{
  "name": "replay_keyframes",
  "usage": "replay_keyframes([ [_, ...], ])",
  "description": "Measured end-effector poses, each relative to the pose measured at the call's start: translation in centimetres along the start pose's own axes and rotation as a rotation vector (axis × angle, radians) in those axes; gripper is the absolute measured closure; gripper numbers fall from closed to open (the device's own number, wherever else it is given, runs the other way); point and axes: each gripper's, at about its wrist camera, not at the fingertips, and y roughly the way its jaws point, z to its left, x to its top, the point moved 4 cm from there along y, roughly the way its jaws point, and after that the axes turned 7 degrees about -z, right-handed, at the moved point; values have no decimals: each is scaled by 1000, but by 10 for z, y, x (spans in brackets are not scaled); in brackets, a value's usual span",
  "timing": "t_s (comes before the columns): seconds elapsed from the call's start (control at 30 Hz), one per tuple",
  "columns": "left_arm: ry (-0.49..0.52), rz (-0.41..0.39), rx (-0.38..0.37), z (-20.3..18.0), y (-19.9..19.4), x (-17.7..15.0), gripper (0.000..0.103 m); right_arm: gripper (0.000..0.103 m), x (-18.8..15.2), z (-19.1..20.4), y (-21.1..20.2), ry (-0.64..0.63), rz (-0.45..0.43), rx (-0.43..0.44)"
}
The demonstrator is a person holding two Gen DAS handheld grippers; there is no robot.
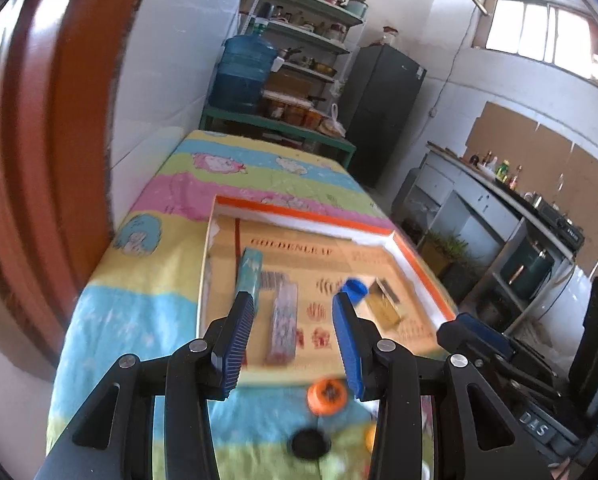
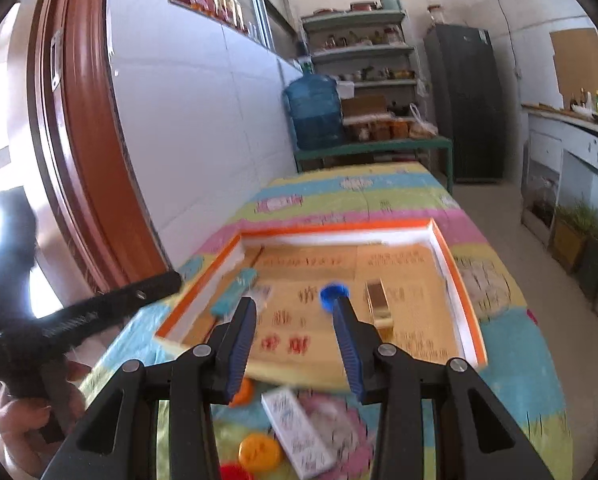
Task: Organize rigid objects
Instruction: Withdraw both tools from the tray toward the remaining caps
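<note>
Loose caps sit right under your tools: an orange cap (image 1: 326, 394) and a black cap (image 1: 309, 443) on the counter (image 1: 111, 320), just short of the tray (image 1: 419, 256). Both left tool (image 1: 295, 344) and right tool (image 2: 295, 344) are half open, holding nothing, tilted downward. Drop squarely over one cap before squeezing.

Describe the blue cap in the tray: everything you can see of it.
The blue cap is a small round lid, plastic by the look, bright blue with a raised rim. It lies flat on the printed cardboard floor of the orange-edged tray, near the middle, left of the gold box and apart from it. Nothing grips it.
</note>
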Motion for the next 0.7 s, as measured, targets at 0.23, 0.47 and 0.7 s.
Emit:
replay_keyframes([
  [0.23,7,59,-21,-5,-29,-28,60,63,-23,-9,-17,15,90,-29],
  [0.47,48,126,-33,-12,-31,-48,60,63,-39,-10,-28,-7,139,-31],
  [0.7,93,194,-40,-19,-23,-66,61,63,-55,-11,-29,-41,206,-17],
])
